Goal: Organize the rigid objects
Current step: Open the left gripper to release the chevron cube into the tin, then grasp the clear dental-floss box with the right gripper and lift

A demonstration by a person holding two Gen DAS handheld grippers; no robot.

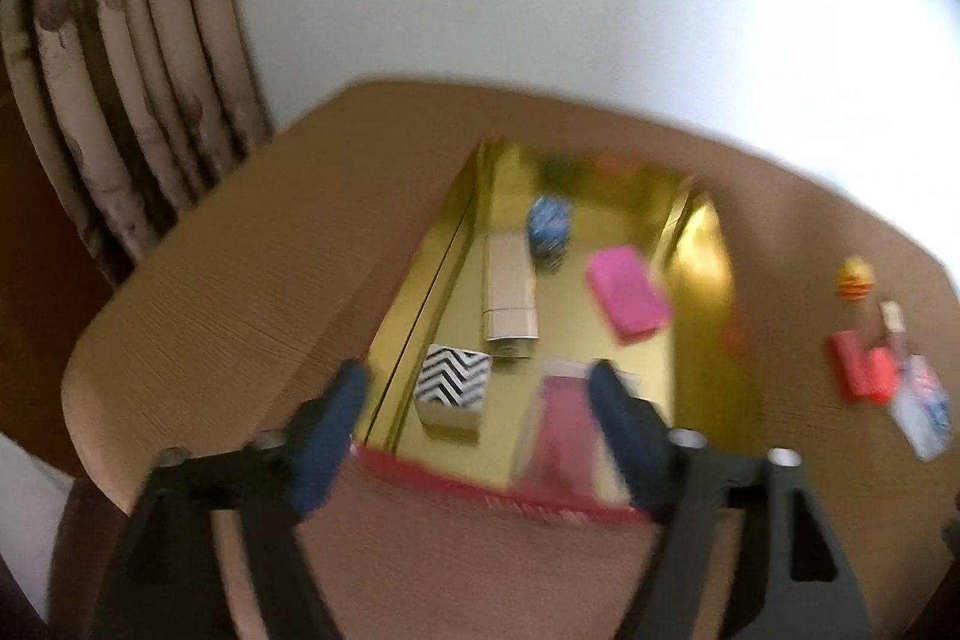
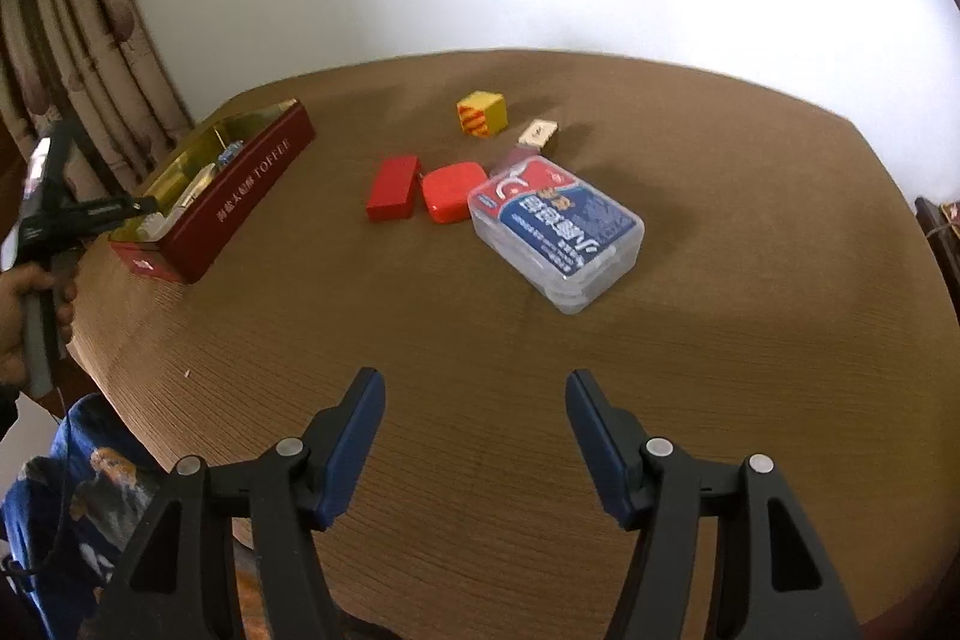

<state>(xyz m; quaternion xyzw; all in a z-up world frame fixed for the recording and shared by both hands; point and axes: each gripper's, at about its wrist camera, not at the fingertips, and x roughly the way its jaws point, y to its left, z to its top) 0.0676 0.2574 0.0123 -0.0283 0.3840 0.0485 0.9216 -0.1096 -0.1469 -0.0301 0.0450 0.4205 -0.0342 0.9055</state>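
Brown table [image 2: 480, 400]: left gripper [image 1: 480, 424] wide open, empty, over tin [image 1: 699, 280] already holding boxes; right gripper [image 2: 474, 436] half open, empty; next grab likely clear case [image 2: 555, 226] ahead.

The left wrist view looks steeply down, close into the red tin [image 1: 498, 496]; the right wrist view sits farther back, sharing that red tin [image 2: 240, 202] at left.
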